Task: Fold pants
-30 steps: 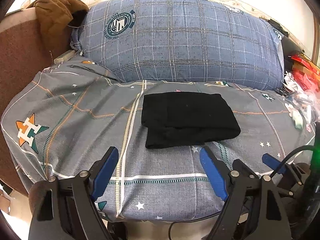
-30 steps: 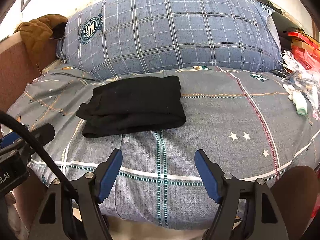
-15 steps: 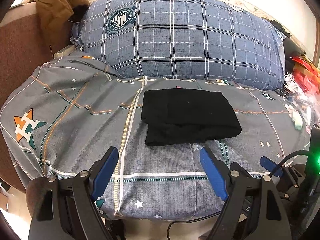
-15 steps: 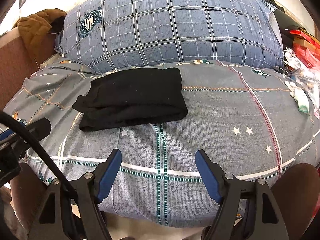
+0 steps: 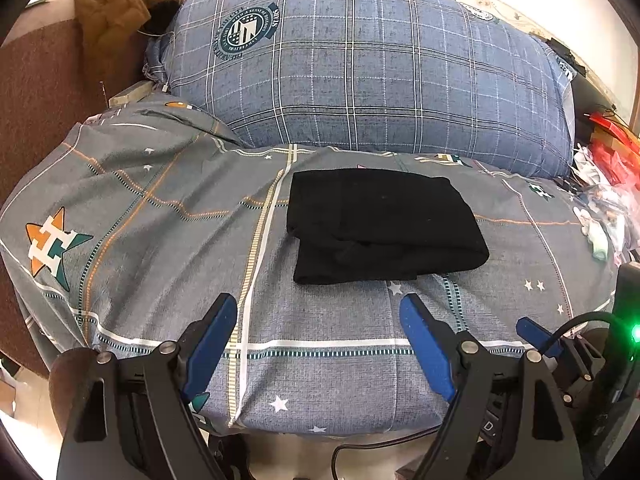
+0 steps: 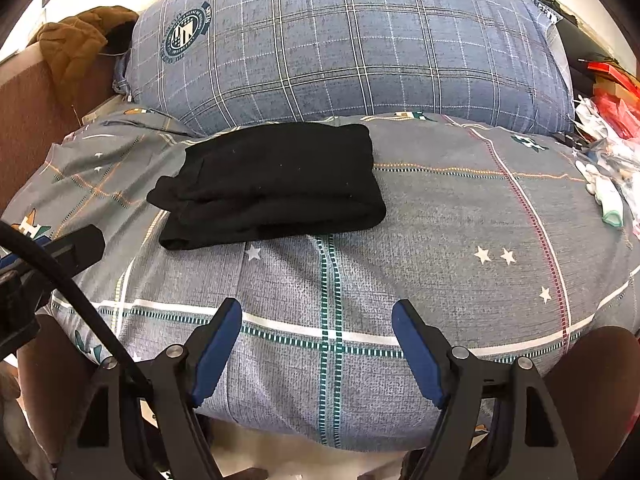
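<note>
The black pants (image 5: 380, 224) lie folded into a compact rectangle on the grey patterned bedsheet (image 5: 160, 240), in front of the big pillow. They also show in the right wrist view (image 6: 272, 184), up and left of centre. My left gripper (image 5: 318, 308) is open and empty, held near the bed's front edge, short of the pants. My right gripper (image 6: 316, 312) is open and empty too, near the front edge, to the right of the pants. The right gripper's blue fingertip (image 5: 534, 334) shows at the lower right of the left wrist view.
A large blue plaid pillow (image 5: 360, 72) lies behind the pants. A brown jacket (image 5: 116, 12) hangs on the brown headboard (image 5: 36, 92) at the left. Red packets and white clutter (image 6: 608, 128) sit at the right edge. A black cable (image 6: 80, 300) crosses the lower left.
Both grippers have drifted slightly back and up, so the pants sit a little higher in both views. The pants have not moved and both grippers stayed open.
</note>
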